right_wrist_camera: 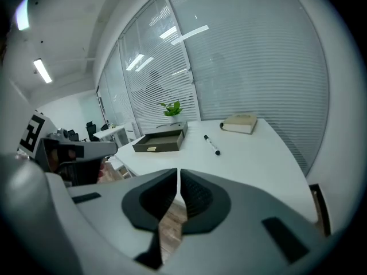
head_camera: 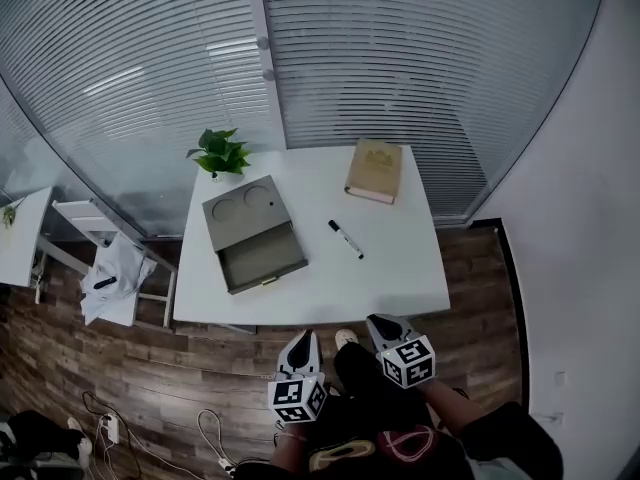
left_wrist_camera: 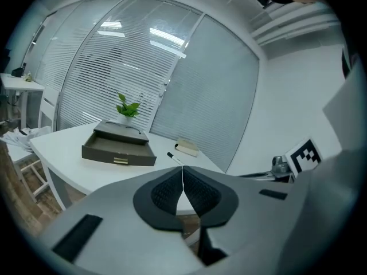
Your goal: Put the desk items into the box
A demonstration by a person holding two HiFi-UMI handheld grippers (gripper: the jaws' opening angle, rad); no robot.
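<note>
On the white desk [head_camera: 400, 268] lie a tan book [head_camera: 374, 170] at the far right and a black-and-white marker [head_camera: 346, 239] near the middle. A grey-brown box [head_camera: 252, 230] with its drawer pulled out stands at the left. Both grippers hang in front of the desk's near edge, over the floor. My left gripper [head_camera: 300, 346] is shut with nothing in it, and so is my right gripper [head_camera: 385, 324]. The left gripper view shows the box [left_wrist_camera: 119, 148], marker [left_wrist_camera: 174, 157] and book [left_wrist_camera: 187, 147]. The right gripper view shows the box [right_wrist_camera: 160, 141], marker [right_wrist_camera: 212, 145] and book [right_wrist_camera: 239, 123].
A small potted plant [head_camera: 220, 153] stands at the desk's far left corner, behind the box. A white chair [head_camera: 110, 268] with cloth on it is left of the desk. Glass walls with blinds run behind. Cables lie on the wooden floor [head_camera: 150, 388].
</note>
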